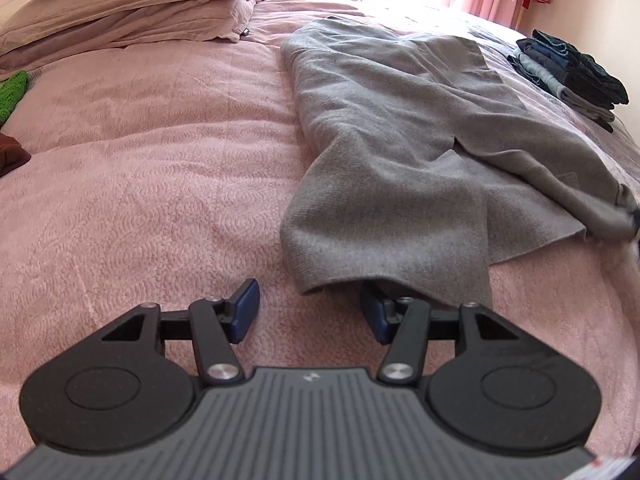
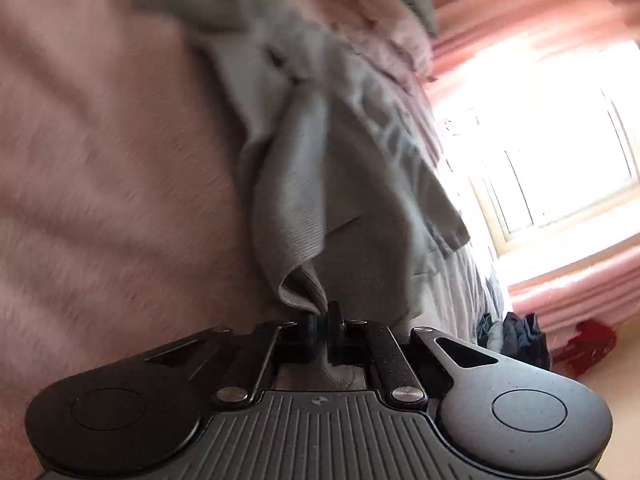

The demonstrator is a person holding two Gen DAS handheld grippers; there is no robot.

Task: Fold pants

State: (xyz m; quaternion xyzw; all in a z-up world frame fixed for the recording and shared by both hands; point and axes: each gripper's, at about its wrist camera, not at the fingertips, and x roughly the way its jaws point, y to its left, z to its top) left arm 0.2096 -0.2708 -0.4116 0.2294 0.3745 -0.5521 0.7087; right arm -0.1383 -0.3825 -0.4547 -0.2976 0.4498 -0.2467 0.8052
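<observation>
Grey pants (image 1: 400,140) lie spread on the pink bedspread (image 1: 140,180), running from the far middle toward the near right. My left gripper (image 1: 310,310) is open just above the bed at the pants' near hem. Its right finger (image 1: 376,316) is tucked under the hem's edge and its left finger (image 1: 244,304) stands over bare bedspread. In the right wrist view my right gripper (image 2: 322,322) is shut on a bunched fold of the grey pants (image 2: 292,200), which hang and stretch away from the pads. That view is blurred.
A stack of folded dark and grey clothes (image 1: 572,72) sits at the bed's far right edge. Pillows (image 1: 128,8) lie at the far left, with a green item (image 1: 12,92) and a brown one (image 1: 12,156) at the left edge. A bright window (image 2: 540,152) and pink curtains are beyond.
</observation>
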